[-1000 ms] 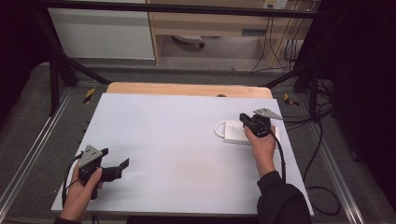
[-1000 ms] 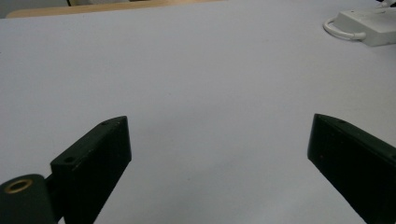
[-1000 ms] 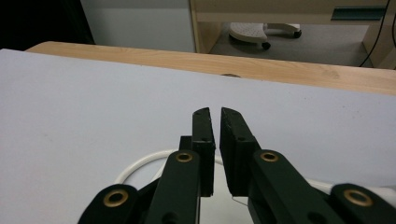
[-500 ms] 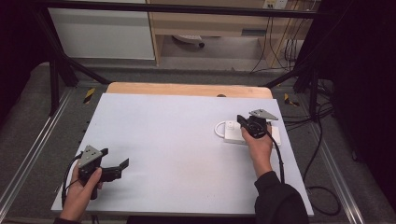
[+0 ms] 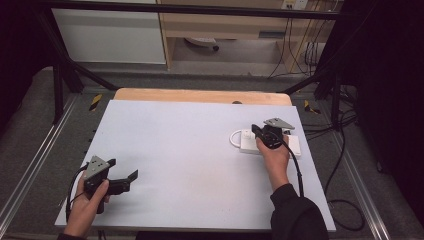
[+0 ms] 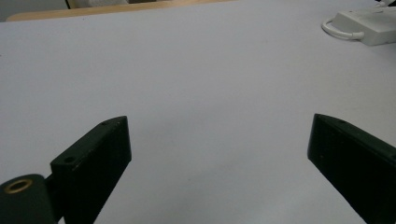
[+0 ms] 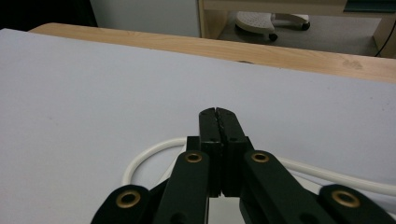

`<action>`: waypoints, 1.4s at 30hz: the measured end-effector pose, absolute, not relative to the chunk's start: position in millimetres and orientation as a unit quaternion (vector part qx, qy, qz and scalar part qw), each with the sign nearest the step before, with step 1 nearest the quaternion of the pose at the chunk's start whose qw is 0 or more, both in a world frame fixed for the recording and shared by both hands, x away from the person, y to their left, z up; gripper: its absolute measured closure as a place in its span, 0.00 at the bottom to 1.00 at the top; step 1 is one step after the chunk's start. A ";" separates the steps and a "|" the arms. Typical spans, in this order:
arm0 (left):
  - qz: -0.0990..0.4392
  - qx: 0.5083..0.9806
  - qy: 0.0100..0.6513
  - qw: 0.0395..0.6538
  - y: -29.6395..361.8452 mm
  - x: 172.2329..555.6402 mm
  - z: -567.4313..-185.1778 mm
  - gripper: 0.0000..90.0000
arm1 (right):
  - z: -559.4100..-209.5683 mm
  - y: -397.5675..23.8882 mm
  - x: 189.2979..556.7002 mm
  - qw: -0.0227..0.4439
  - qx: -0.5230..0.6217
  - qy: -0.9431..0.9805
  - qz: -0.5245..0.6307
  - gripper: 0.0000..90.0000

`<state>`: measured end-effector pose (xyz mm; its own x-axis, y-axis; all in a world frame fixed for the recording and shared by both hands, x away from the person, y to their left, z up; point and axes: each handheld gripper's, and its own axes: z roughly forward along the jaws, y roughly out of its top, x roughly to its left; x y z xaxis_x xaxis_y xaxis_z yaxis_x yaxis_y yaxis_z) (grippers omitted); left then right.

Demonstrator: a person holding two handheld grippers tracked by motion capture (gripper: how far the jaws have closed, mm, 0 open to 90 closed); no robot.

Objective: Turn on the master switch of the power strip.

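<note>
- Table [image 5: 190,150]: white top, with a bare wooden strip [image 5: 200,96] along the far edge.
- Left gripper [image 5: 131,176]: held in the left hand [image 5: 85,207] near the front left corner of the table. In the left gripper view, the jaws stand wide apart with nothing between them.
- Right gripper [image 5: 255,131]: held in the right hand [image 5: 274,157] at the right side of the table, over a white power strip [image 5: 295,146].
- In the right gripper view, the jaws are pressed together – no gap, nothing held.
- Cord [image 7: 140,161]: white, looping out from the strip on the tabletop, passing under the jaws.
- Writing: no label or brand can be read on the strip or the grippers.
</note>
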<state>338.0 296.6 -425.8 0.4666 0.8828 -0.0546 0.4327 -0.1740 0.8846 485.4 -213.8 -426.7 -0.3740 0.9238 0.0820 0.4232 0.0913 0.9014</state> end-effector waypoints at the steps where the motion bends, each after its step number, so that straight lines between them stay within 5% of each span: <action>1: 0.247 0.725 0.454 0.455 296.5 338.0 -425.9 0.07 | -426.7 -213.8 485.4 0.270 0.490 0.687 0.463 1.00; 42: 0.246 0.726 0.452 0.455 296.6 337.9 -425.9 0.07 | -447.4 -198.4 495.4 0.262 0.497 0.703 0.436 1.00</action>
